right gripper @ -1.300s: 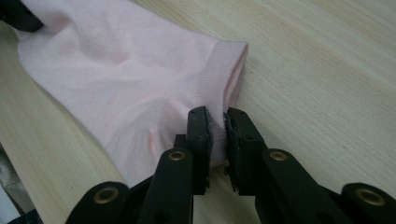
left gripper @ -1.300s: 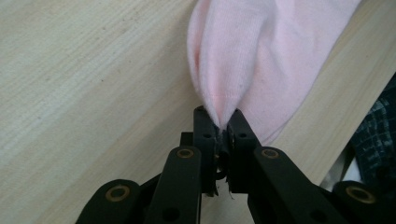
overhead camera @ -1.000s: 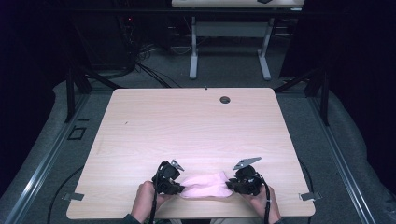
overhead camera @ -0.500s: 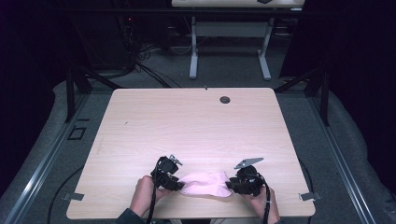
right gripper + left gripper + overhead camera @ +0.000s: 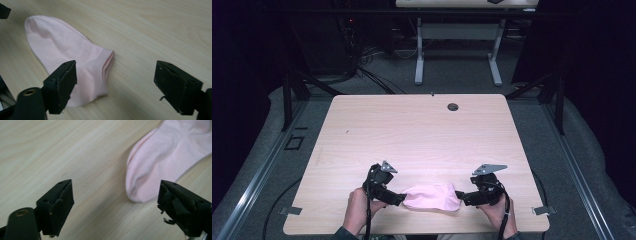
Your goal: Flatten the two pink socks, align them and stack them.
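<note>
High view, lower edge of the frame: two hands reach in, each holding a black gripper, on a pale wooden desk point(image 5: 422, 130). The left gripper point(image 5: 398, 198) sits at lower left of centre, the right gripper point(image 5: 461, 196) at lower right of centre. Between them, near the desk's front edge, lies a small pink sock point(image 5: 432, 196), flat and slightly rumpled. Each gripper points inward at one end of the sock, as if placed to take it from both sides, though that is a judgement

Left gripper view: the jaws stand wide apart with nothing between them but bare wood. The sock's rounded toe end point(image 5: 140, 192) lies at the right of the frame, just beside the right-hand jaw and ahead of it, not gripped

Right gripper view: the jaws are also spread wide and empty. The sock's open cuff end point(image 5: 106, 72) lies at centre left, partly behind the left-hand jaw; whether that jaw touches the fabric cannot be told

Farther up in the high view, the desk is bare wood with a round cable hole point(image 5: 453, 107) near its far edge. Beyond it, dark floor and the legs of another desk point(image 5: 419, 55)
</note>
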